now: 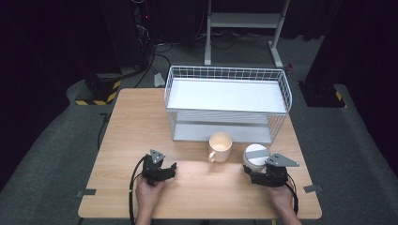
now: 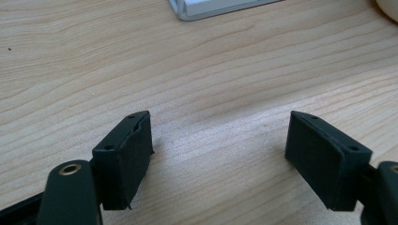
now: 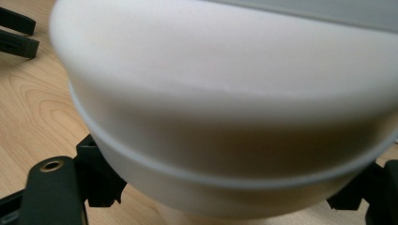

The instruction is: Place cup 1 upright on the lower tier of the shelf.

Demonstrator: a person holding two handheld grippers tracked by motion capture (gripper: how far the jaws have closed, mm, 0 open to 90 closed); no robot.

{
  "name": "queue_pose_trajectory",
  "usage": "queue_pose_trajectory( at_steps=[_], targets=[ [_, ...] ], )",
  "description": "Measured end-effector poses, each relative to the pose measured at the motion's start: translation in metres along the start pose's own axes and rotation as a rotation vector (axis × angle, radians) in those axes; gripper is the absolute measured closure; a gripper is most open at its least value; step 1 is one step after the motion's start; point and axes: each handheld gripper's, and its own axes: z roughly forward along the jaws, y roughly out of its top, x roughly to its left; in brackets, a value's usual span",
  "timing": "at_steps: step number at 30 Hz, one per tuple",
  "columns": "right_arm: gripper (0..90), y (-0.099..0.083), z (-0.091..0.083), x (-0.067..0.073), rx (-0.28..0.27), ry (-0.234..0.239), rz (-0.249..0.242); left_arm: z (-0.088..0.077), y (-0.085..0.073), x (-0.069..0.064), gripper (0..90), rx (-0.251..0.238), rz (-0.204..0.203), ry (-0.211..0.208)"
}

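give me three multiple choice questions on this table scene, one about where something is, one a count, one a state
1. Where does the mug stand?
A. on the rack's top shelf
B. on the table in front of the rack
C. on the floor

2. How many shelves does the rack have?
A. one
B. two
C. four

3. What is between the left tongs' jaws?
A. nothing, they are open over bare table
B. the mug's handle
C. a spoon

Answers:
1 B: in the high view the mug sits on the wood just before the rack's lower shelf.
2 B: an upper and a lower white shelf show in the wire frame.
3 A: the left gripper view shows the two jaws apart with only wood between them, while the right tongs sit around the white container.
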Motion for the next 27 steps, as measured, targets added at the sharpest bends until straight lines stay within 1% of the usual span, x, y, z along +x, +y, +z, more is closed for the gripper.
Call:
queue_pose_trajectory(
  at_steps=[5,9,18,19,21,27],
  targets=[
    [18.6,0.003,0.002,-0.004,-0.001,-0.004,0.008,0.0,0.0,0.0,23.5,-0.001,0.001,0.0],
    [18.6,0.005,0.002,-0.008,-0.003,-0.008,0.029,0.0,0.0,0.0,23.5,0.0,0.0,0.0],
    [18.6,0.015,0.005,-0.014,-0.007,-0.02,0.021,0.0,0.0,0.0,23.5,-0.002,0.0,0.0],
    [18.7,0.015,0.005,-0.015,-0.01,-0.021,0.022,0.0,0.0,0.0,23.5,0.001,0.0,-0.001],
    [18.7,0.018,0.007,-0.017,-0.007,-0.02,0.041,0.0,0.0,0.0,23.5,0.0,0.0,0.0],
    [18.6,0.025,0.014,-0.021,-0.007,-0.034,0.038,0.0,0.0,0.0,23.5,-0.003,-0.001,0.0]
  ],
)
